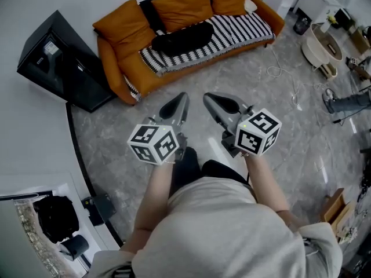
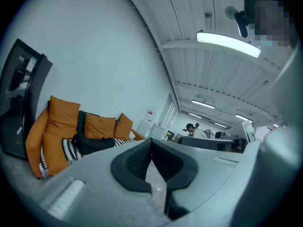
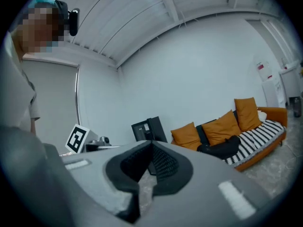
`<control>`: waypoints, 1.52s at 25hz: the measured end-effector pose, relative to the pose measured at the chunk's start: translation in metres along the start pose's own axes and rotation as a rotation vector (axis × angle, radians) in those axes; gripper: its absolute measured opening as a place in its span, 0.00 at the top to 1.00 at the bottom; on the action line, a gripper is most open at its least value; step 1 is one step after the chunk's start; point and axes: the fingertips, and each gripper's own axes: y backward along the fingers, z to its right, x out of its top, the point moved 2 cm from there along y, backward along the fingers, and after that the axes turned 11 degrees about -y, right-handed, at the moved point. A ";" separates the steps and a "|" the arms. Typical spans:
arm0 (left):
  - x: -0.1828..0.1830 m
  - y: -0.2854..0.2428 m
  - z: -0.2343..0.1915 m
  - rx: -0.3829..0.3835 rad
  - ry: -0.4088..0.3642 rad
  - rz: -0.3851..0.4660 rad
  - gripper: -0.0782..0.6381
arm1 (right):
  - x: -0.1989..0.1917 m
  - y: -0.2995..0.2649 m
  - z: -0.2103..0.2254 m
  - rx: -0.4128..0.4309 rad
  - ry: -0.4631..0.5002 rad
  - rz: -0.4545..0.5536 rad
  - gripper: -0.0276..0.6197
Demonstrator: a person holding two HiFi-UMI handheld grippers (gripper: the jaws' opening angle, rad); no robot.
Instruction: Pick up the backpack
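Ribbed black pads press together with nothing between them on both tools: the left gripper [image 1: 179, 105] and the right gripper [image 1: 215, 104] are fully closed and empty, their tips meeting in a point in each gripper view [image 2: 150, 144] [image 3: 151, 148]. The smooth grey shells taper forward side by side at centre frame, held roughly level and aimed towards the sofa [image 1: 116, 68] at the top of the head view. Behind each shell sits a cube of black-and-white square markers, and bare forearms run back to the person's pale top at the bottom edge. The backpack [image 1: 182, 37], black, soft and slumped, lies on a black-and-white striped throw [image 1: 246, 26] on the seat, below plump orange cushions [image 1: 184, 6], well apart from both grippers. Polished grey veined floor [image 1: 278, 114] spreads between.
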 end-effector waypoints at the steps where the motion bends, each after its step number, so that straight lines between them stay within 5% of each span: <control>1: -0.002 -0.005 -0.003 0.000 0.006 -0.008 0.88 | -0.002 -0.003 0.003 0.011 -0.002 -0.016 0.95; 11: 0.003 -0.075 -0.054 -0.017 0.016 -0.019 0.88 | 0.020 -0.055 0.064 -0.015 -0.062 0.001 0.95; 28: 0.054 -0.218 -0.227 -0.147 0.029 -0.069 0.88 | 0.097 -0.250 0.176 -0.070 -0.063 -0.025 0.95; 38: 0.047 -0.258 -0.292 -0.195 0.058 -0.139 0.88 | 0.113 -0.315 0.214 -0.128 -0.079 -0.039 0.95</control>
